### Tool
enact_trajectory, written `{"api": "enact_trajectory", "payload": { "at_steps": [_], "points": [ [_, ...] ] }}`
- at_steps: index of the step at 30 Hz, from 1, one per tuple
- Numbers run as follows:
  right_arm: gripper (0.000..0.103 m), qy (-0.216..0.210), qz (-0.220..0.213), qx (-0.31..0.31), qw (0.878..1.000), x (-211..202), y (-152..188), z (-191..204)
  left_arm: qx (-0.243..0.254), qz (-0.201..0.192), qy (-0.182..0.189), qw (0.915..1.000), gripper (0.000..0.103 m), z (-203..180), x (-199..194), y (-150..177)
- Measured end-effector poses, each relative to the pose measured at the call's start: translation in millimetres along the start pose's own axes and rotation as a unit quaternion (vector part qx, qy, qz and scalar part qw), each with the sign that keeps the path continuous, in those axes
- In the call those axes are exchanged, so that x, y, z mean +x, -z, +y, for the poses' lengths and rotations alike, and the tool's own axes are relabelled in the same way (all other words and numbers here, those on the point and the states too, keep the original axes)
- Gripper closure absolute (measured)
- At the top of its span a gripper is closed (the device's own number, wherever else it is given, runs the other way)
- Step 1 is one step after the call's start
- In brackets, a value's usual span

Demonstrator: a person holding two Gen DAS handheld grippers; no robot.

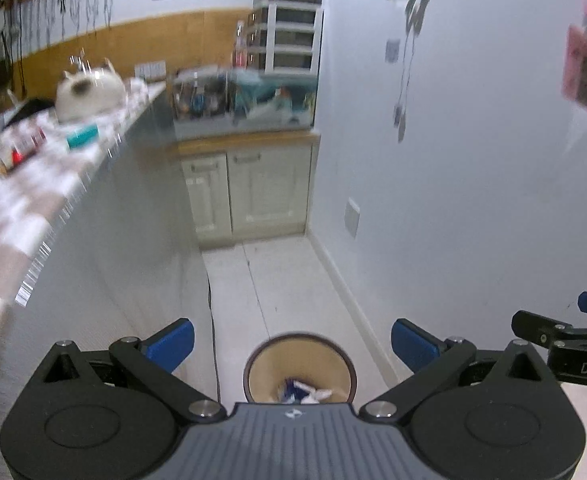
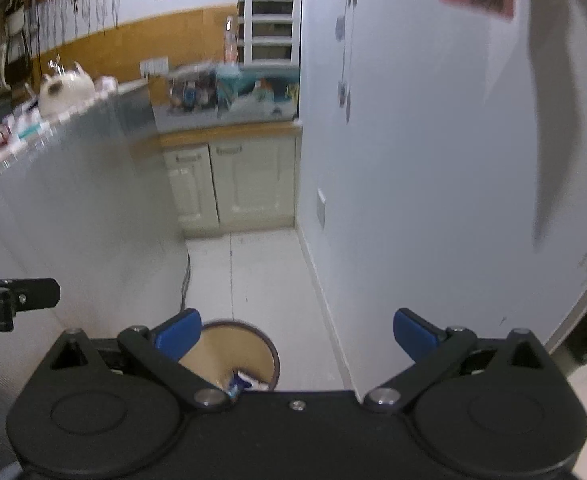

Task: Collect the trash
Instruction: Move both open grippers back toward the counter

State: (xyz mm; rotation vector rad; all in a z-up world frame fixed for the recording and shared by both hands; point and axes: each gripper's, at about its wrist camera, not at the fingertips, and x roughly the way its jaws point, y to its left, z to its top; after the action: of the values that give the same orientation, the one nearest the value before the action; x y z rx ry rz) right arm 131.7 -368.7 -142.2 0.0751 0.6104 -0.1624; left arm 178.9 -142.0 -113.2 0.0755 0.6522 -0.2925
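Left wrist view: left hand-held gripper [image 1: 292, 343] with jaws spread wide and empty, directly above a round bin [image 1: 299, 368] on the floor [image 1: 277, 280]. Crumpled blue-and-white wrappers [image 1: 303, 392] lie in the bin, partly hidden by the gripper body. Such trash looks light, soft and crushable; pinch a raised fold. Right hand-held gripper [image 2: 297, 334], likewise wide apart and empty, hangs beside the same bin. Farther off, a cluttered counter [image 1: 33, 208] and pale cabinet [image 1: 249, 192] are motion-blurred; items there cannot be identified.

The bin [image 1: 299, 368] stood near me on the floor [image 1: 277, 280], wrappers [image 1: 303, 391] inside; counter [image 1: 33, 208] left, cabinet [image 1: 249, 192] far.
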Motion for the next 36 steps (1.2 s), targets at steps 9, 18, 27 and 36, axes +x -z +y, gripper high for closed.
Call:
{"api": "enact_trajectory", "payload": {
  "at_steps": [9, 18, 27, 36],
  "points": [
    [0.0, -0.006, -0.068, -0.001, 0.998, -56, -29, 12, 0.012, -0.076, 0.0, 0.9971, 0.0, 3, -78, -30],
    [0.0, -0.037, -0.126, -0.018, 0.991, -101, -56, 48, 0.014, -0.131, -0.028, 0.9908, 0.0, 39, -138, -44],
    [0.0, -0.097, -0.175, -0.031, 0.979, -124, -78, 101, 0.005, -0.167, -0.074, 0.9832, 0.0, 108, -177, -56],
    [0.0, -0.156, -0.19, -0.062, 0.967, -124, -97, 176, -0.034, -0.172, -0.158, 0.9717, 0.0, 211, -200, -60]
  ]
}}
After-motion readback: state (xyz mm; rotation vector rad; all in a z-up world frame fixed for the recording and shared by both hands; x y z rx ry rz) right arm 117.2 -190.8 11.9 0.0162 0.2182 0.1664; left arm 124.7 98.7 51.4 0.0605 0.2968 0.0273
